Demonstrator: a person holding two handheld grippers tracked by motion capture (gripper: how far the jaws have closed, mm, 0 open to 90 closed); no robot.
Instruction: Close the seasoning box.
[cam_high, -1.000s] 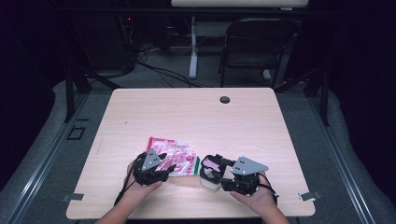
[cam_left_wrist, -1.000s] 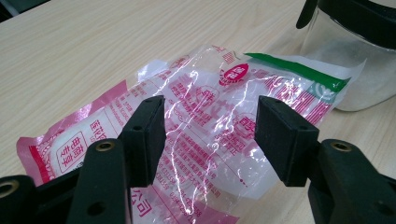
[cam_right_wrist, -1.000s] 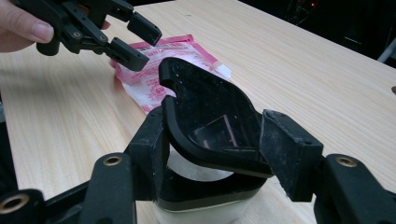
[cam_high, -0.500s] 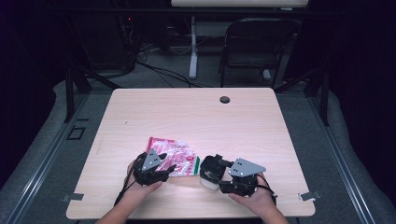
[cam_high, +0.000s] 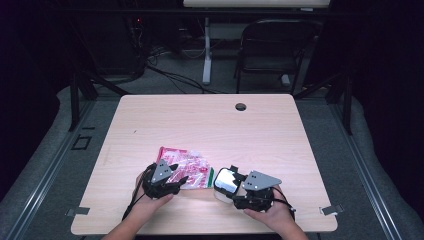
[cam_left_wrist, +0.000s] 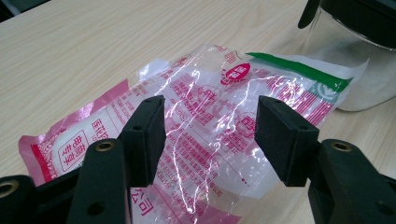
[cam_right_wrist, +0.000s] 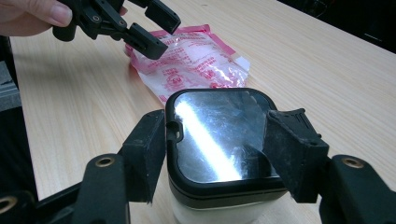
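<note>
From the high view, the person's left gripper (cam_high: 172, 181) hangs over the near end of a crinkled clear plastic packet with pink and red print and a green strip at one end (cam_high: 192, 169), which lies flat on the pale wood-grain table (cam_high: 210, 125). Just beside it the right gripper (cam_high: 235, 187) is set against a squat clear container with a glossy black square lid (cam_high: 225, 181). Packet and container look to be touching or nearly so. A small dark grommet hole (cam_high: 240, 106) sits well apart at the far edge, and a dark folding chair (cam_high: 272, 50) stands beyond the table; neither is in the way.

In the left gripper view the jaws stand wide apart with nothing held; the packet (cam_left_wrist: 205, 135) lies under and between them, its green end reaching the container's (cam_left_wrist: 350, 70) wall. I'd judge this the moment before picking up the packet: the jaws need to drop and close on the thin film, which may slip or crumple.

In the right gripper view the pads (cam_right_wrist: 292, 154) flank the lid (cam_right_wrist: 219, 140), right against its sides; whether they truly press I cannot tell. It seems braced for opening. The left gripper (cam_right_wrist: 154, 30) hovers over the packet (cam_right_wrist: 191, 60) behind.
</note>
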